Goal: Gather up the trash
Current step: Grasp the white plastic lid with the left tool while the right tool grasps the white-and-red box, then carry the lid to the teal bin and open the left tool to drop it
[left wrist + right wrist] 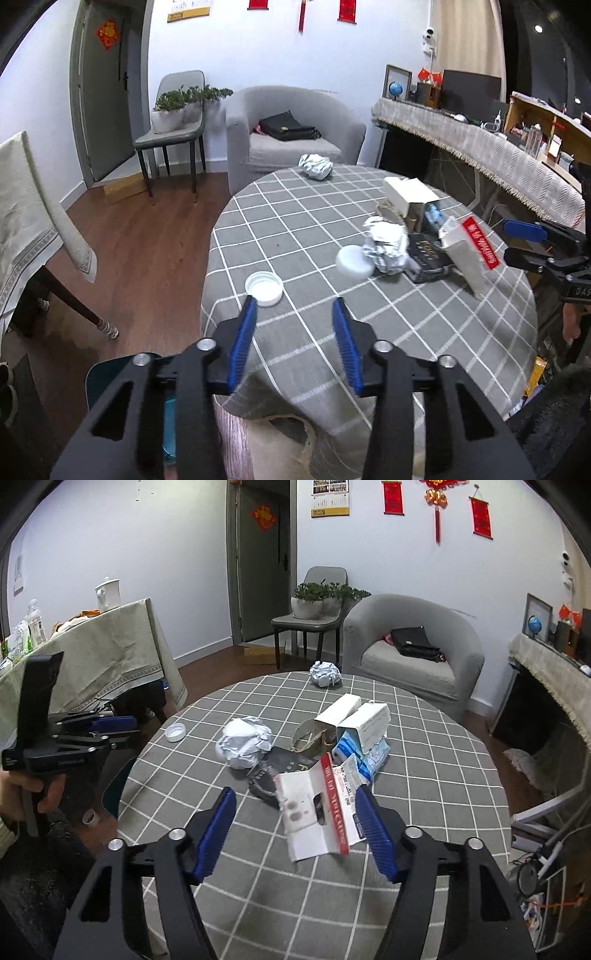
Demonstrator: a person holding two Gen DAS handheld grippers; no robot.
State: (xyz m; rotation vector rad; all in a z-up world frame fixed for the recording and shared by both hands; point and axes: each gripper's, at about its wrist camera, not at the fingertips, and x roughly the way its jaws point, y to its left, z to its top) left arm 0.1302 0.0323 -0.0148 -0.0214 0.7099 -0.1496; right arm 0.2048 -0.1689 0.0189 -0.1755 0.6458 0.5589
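Note:
Trash lies on a round table with a grey checked cloth (332,332) (424,775). A white cap (264,288) (175,732) sits near the table's left edge, just ahead of my open, empty left gripper (295,306). A crumpled foil ball (386,245) (243,744) and a white round lid (352,260) lie mid-table. A red-and-white flattened carton (319,812) (471,254) lies between the fingers of my open right gripper (295,799). White boxes (364,720) (410,195), a black packet (284,771) and a far foil ball (316,166) (325,674) complete the pile.
A grey armchair (291,125) with a black bag stands behind the table. A chair with potted plants (177,110) is by the door. A cloth-covered table (103,653) is at left, a long counter (480,147) at right. A teal bin (107,376) sits below the table edge.

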